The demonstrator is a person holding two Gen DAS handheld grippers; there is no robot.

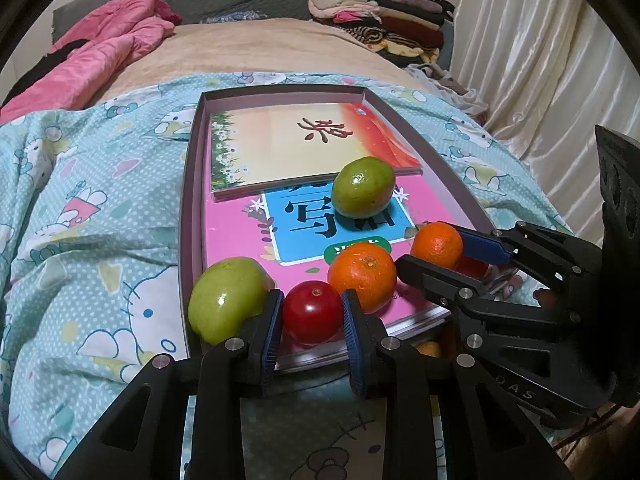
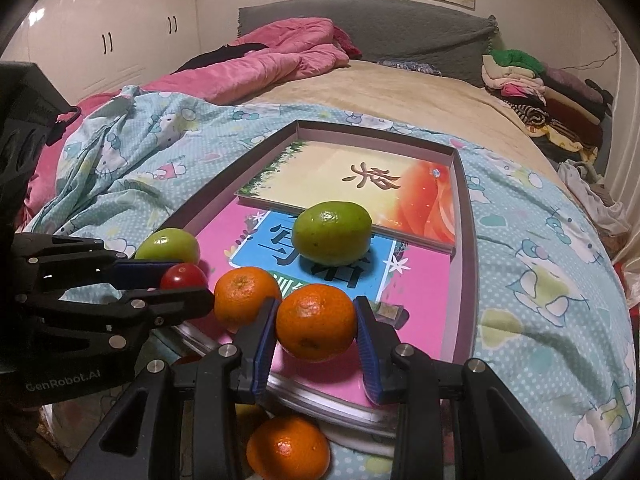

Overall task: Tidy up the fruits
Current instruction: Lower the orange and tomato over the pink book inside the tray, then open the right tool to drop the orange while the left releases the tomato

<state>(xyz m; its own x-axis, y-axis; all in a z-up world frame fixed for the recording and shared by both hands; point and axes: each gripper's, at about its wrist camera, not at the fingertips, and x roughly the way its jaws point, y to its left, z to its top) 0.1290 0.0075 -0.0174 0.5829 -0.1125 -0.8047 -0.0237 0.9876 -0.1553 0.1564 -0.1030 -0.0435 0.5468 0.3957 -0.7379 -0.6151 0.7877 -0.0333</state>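
Note:
A shallow box tray (image 1: 192, 184) (image 2: 466, 216) on the bed holds two books. My left gripper (image 1: 312, 312) is shut on a red tomato (image 1: 313, 311) at the tray's near end; the gripper shows in the right wrist view (image 2: 184, 276) with the tomato (image 2: 184, 277). My right gripper (image 2: 316, 322) is shut on an orange (image 2: 316, 322), also visible in the left wrist view (image 1: 437, 245) between the right gripper's jaws (image 1: 440, 246). A second orange (image 1: 362, 276) (image 2: 246, 296) lies between them. One green fruit (image 1: 363, 187) (image 2: 331, 233) rests on the pink book, another (image 1: 226, 298) (image 2: 168, 246) at the near-left corner.
A third orange (image 2: 288, 450) lies below the tray's near edge. A pink quilt (image 1: 100, 52) (image 2: 272, 56) lies at the head of the bed. Folded clothes (image 1: 384, 20) (image 2: 540, 88) are stacked at the far right. A curtain (image 1: 540, 80) hangs on the right.

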